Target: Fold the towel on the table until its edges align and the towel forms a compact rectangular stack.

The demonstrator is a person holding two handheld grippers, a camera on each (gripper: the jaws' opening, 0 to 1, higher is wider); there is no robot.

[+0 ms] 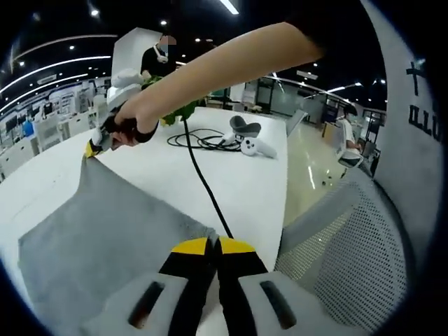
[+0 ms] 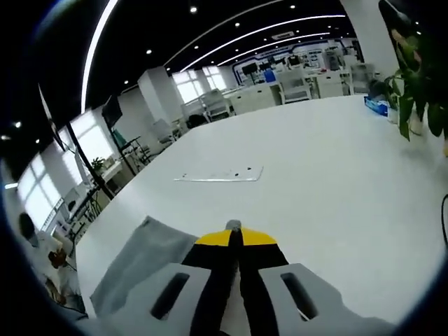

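Note:
A grey towel (image 1: pixel 105 231) lies spread on the white table (image 1: pixel 245 182). In the left gripper view my left gripper (image 1: pixel 213 246) is shut, its yellow tips pinching the towel's near corner. At the far corner the right gripper (image 1: pixel 98 142), held in a person's hand, pinches the towel and lifts that corner a little. In the right gripper view my right gripper (image 2: pixel 234 238) is shut, with a bit of grey cloth at its tips and the towel (image 2: pixel 136 269) hanging down to the left of the jaws.
A black cable (image 1: pixel 199 171) runs across the table to white controllers (image 1: pixel 246 136). A grey mesh chair (image 1: pixel 350 245) stands at the table's right edge. A flat white sheet (image 2: pixel 218 174), a plant (image 2: pixel 416 84) and a blue box (image 2: pixel 378 105) sit farther off.

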